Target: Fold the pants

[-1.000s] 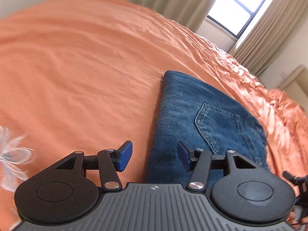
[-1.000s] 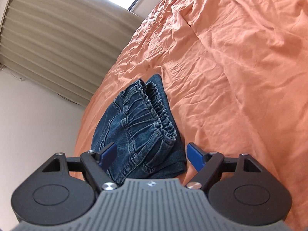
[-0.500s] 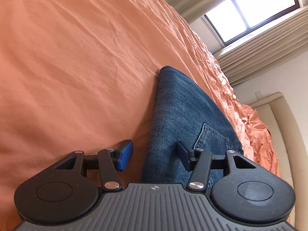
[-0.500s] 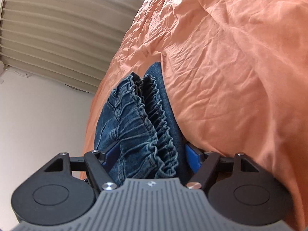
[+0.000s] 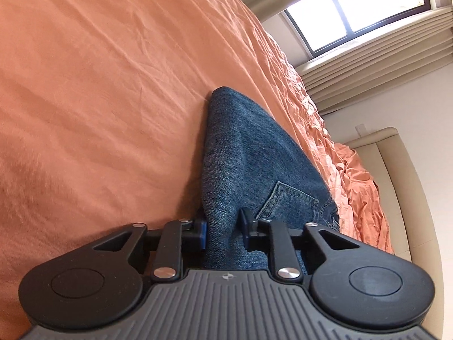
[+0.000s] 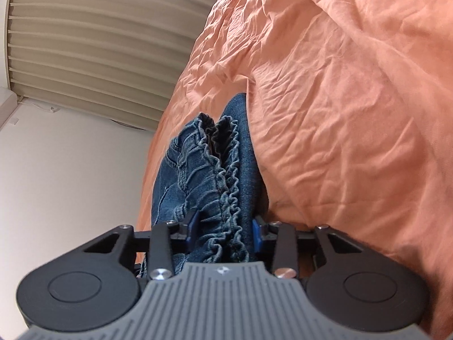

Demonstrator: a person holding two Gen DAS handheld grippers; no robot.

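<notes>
Folded blue denim pants lie on an orange bedsheet, a back pocket showing on top. My left gripper is closing on the folded edge of the pants, its blue pads pressing the denim from both sides. In the right wrist view the gathered elastic waistband of the pants runs toward the camera. My right gripper is closing around that waistband end, and its blue pads pinch the bunched denim.
The wrinkled orange bedsheet spreads around the pants. A beige headboard stands at the right in the left wrist view. Pleated beige curtains and a window lie beyond the bed's far edge.
Both grippers have dropped lower and moved in over the pants. Their jaws went from wide open beside the denim to closed on it, the left on the folded edge, the right on the waistband.
</notes>
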